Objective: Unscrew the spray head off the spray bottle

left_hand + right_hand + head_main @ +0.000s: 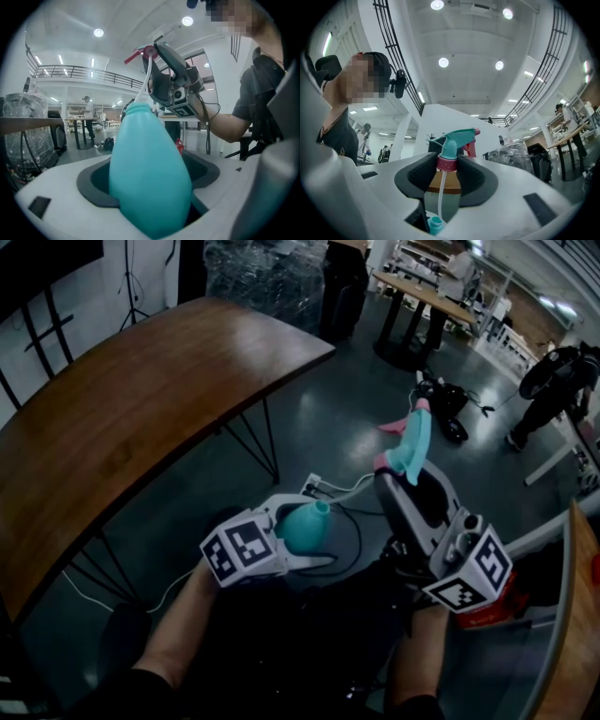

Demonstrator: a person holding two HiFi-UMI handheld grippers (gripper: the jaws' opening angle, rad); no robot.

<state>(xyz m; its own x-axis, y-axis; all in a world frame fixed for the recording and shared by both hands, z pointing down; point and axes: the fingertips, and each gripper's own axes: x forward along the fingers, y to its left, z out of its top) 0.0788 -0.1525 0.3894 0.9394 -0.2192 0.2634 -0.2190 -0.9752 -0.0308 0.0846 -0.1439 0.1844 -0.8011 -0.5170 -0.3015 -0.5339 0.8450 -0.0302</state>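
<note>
In the head view my left gripper [305, 532] is shut on the teal spray bottle [306, 524], whose open neck points up and to the right. The left gripper view has the bottle body [150, 173] filling the space between the jaws of that gripper [151, 190]. My right gripper [401, 476] is shut on the spray head [411, 448], teal with a pink collar and trigger, held above and to the right of the bottle. The pads of the right gripper [447, 174] press on the pink collar [446, 163]. The white dip tube [439, 199] hangs down toward the bottle's neck [435, 226].
A curved brown table [122, 418] stands at the left, with black legs. White and black cables [349, 491] lie on the grey floor below the grippers. Another wooden edge [577, 634] runs along the right. A person [553, 381] stands far off at the upper right.
</note>
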